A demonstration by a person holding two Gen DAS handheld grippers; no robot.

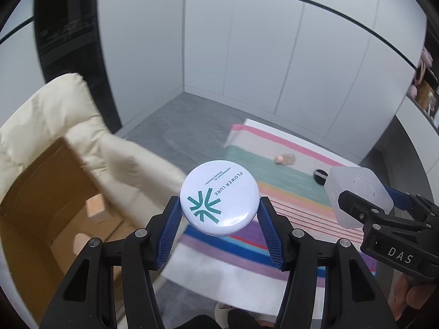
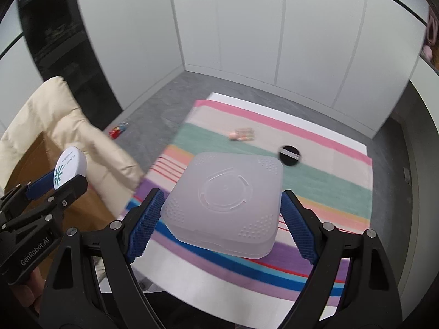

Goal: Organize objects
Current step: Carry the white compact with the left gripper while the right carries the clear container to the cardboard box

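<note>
Left tongs [image 1: 219,213] pinching white round powder compact [image 1: 219,198] off the floor, right tongs [image 2: 222,213] pinching frosted square plastic box [image 2: 225,201] beside it, striped blanket [image 2: 323,192] on floor below, cardboard box [image 1: 35,192] left, small bottle [image 1: 286,159] and black disc [image 1: 320,176] farther on blanket.

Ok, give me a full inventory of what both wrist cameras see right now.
Powder compact: one, white with teal logo, held in left gripper.
Plastic case: one, frosted translucent, square, held in right gripper.
Small bottle: one, clear with pinkish cap, lying on blanket.
Black round puff: one, on blanket.
Striped blanket: one, multicolour, on grey floor.
Cardboard box: one, brown, open, left of blanket.
Cream cushion: one, beside box.
Small red object: one, on floor; too blurred to name.
Left gripper: black, blue jaws.
Right gripper: black, blue jaws.
</note>
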